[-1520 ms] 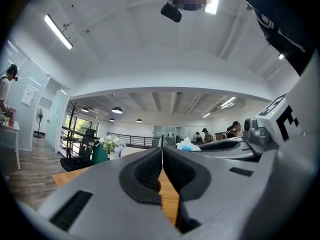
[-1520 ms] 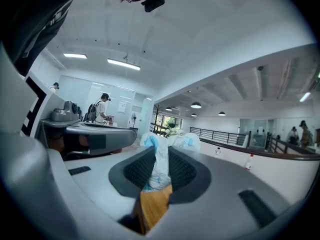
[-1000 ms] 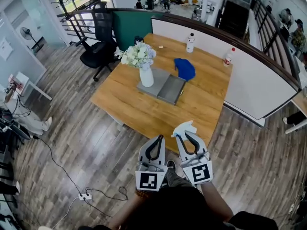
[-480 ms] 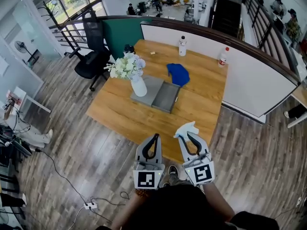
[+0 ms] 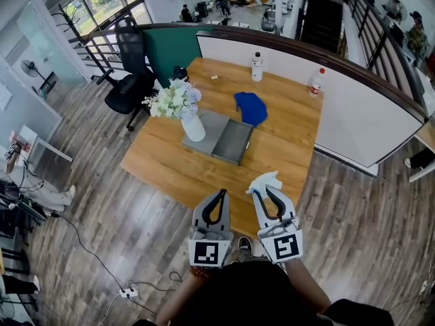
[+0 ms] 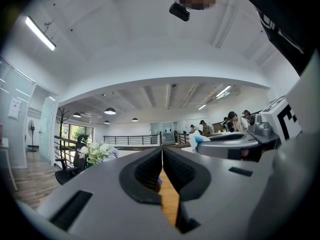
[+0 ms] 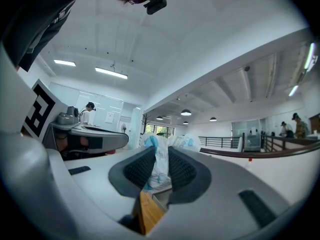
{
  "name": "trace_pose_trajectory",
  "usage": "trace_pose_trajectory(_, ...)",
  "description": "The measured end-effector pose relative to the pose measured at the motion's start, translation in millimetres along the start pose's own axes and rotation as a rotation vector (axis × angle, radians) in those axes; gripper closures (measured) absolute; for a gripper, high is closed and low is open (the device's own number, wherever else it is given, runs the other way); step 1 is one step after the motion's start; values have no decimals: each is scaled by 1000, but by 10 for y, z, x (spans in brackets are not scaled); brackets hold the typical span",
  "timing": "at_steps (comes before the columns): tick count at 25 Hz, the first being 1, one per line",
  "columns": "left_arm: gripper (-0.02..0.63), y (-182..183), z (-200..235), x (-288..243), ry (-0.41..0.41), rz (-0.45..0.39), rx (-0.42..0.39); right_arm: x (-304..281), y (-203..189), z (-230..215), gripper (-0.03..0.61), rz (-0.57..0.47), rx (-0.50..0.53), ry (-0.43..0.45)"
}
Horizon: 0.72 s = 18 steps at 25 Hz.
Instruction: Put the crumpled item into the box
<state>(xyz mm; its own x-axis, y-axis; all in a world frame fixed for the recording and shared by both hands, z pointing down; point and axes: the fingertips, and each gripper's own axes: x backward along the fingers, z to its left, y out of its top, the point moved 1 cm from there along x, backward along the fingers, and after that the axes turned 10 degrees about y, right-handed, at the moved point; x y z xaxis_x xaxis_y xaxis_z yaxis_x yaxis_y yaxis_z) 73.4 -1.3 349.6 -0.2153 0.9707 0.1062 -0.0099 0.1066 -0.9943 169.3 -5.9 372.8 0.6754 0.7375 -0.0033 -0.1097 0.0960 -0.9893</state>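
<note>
Item: crumpled item (image 7: 159, 170), white with blue print, thin wrapper or paper by the look.
Location: pinched between the fingers (image 7: 182, 171) of my right gripper (image 5: 260, 191), its loose top standing past their tips.
Handling, as I judge: very light, soft, springy, slightly slick. I would hold it mid-body and squeeze no harder, since it crushes.
Spare: my left gripper (image 5: 221, 195), fingers (image 6: 147, 171) closed together, nothing between.
Destination: the box (image 5: 234, 141), grey, open, well ahead of both pairs of fingers, on the desk (image 5: 197, 172).
</note>
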Motion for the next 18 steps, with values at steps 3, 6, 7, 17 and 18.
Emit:
trace_pose_trajectory(3,591,-20,-52,-53,-7,15,-3,-10,20,-88,494,-31,-23,-9)
trace_pose_trajectory(6,591,-90,-142,-91,-19,29,-1,-1,-49,-182,494,-39,-45,-15)
trace_pose_trajectory(7,591,-102,-167,-95,-25,30,3,4,-66,-205,494,-42,-53,-19)
trace_pose_trajectory(17,591,-184,-42,-139,-54,36,40,-178,-19,-136,494,-36,5,-21)
trace_pose_trajectory(18,591,-198,-13,-155,-60,34,46,-214,1,-125,494,-36,20,-28)
